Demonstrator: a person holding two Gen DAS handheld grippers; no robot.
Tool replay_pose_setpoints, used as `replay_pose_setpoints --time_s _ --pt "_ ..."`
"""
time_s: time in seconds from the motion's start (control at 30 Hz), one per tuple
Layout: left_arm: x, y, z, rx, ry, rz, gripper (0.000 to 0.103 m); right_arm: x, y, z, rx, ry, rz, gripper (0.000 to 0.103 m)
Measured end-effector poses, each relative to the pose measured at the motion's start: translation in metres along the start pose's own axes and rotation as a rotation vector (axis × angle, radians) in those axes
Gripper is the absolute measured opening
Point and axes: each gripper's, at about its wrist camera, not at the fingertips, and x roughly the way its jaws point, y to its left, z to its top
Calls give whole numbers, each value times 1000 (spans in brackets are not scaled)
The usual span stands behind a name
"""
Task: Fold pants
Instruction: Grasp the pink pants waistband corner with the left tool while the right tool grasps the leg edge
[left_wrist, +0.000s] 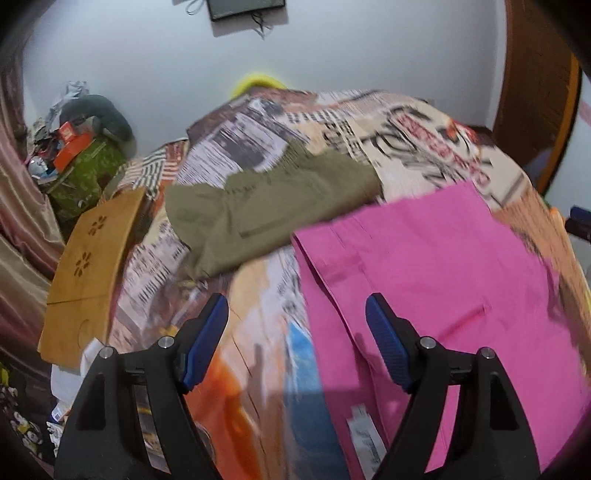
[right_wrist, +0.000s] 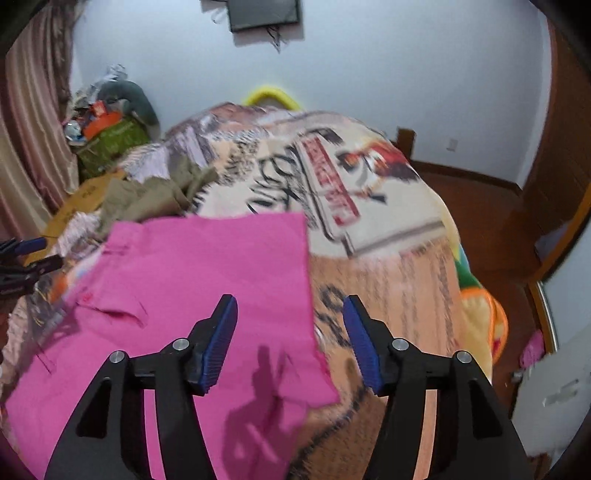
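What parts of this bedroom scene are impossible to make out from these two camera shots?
- Print on the bedspread: left wrist view, smeared by motion blur, lettering unreadable.
- Near end of the pink pants: right wrist view, cut off by the bottom edge and hidden behind the right tongs.
- White tag on the pants: left wrist view, too blurred to read.
- Olive garment: partly under the pink pants; type unclear.
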Motion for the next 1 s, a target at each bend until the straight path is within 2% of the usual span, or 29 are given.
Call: replay_pose_setpoints --time_s 0.13,0.27,0.37,0.6,0.7,0.9,0.97,1.0 --pt "14 11 18 -20 -9 8 77 12 7 19 -11 -10 27 60" --pt "45 13 31 -24 26 4 77 36 6 36 27 -8 77 60" --pt "64 10 34 -20 47 -20 77 56 3 44 46 3 80 60" --pt "118 -1 39 23 147 -11 77 113 -7 51 2 112 77 60" --pt "132 0 35 29 170 -46 75 132 -10 55 -43 146 47 60" --pt "142 1 29 0 193 -154 53 164 -18 65 -33 145 63 60" --pt "142 2 29 -10 180 -194 38 174 -21 66 -12 152 76 60" --pt "142 1 29 -9 171 -200 38 178 -21 66 -5 158 80 60"
